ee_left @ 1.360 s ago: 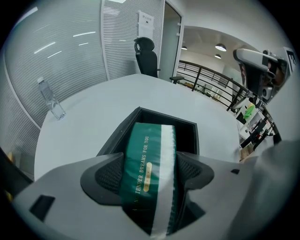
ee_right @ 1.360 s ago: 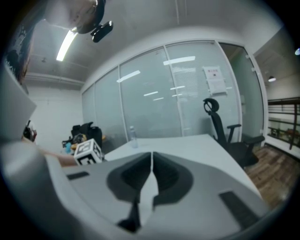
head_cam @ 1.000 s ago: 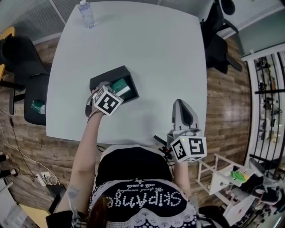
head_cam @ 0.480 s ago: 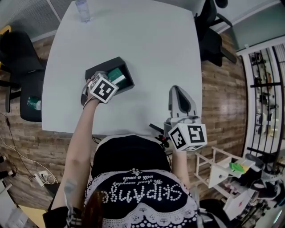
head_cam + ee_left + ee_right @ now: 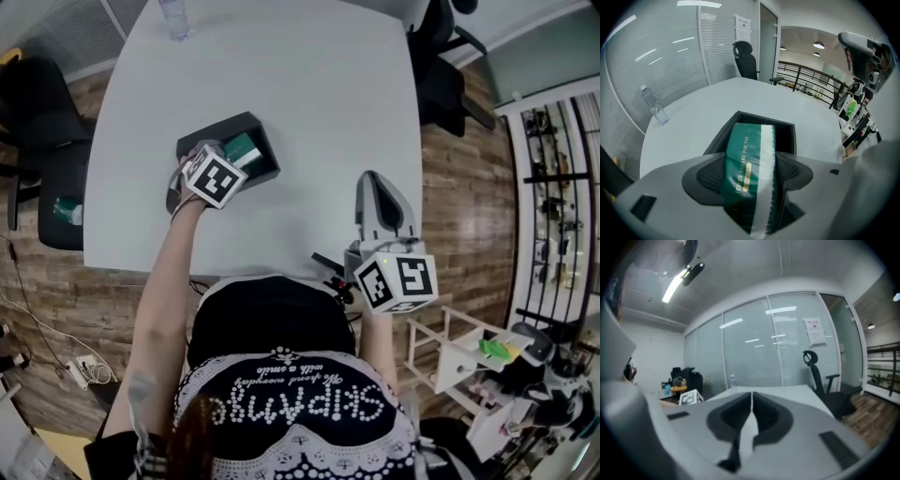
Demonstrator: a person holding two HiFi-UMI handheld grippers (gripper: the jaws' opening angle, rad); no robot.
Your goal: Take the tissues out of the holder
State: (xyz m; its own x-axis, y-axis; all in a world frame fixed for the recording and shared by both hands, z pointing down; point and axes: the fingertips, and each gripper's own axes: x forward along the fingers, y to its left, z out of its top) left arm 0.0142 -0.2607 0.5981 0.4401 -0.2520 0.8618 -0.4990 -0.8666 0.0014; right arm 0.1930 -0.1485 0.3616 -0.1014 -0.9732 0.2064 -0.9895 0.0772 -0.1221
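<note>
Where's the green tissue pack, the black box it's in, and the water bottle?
green tissue pack (image 5: 747,173), left gripper view, on its green wrapper between the jaws.
black holder (image 5: 723,133), left gripper view, on its left rim.
water bottle (image 5: 655,107), left gripper view, on its clear body.

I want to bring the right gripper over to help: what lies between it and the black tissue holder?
Only bare white table, seen in the head view, separates the right gripper from the black rectangular holder.
</note>
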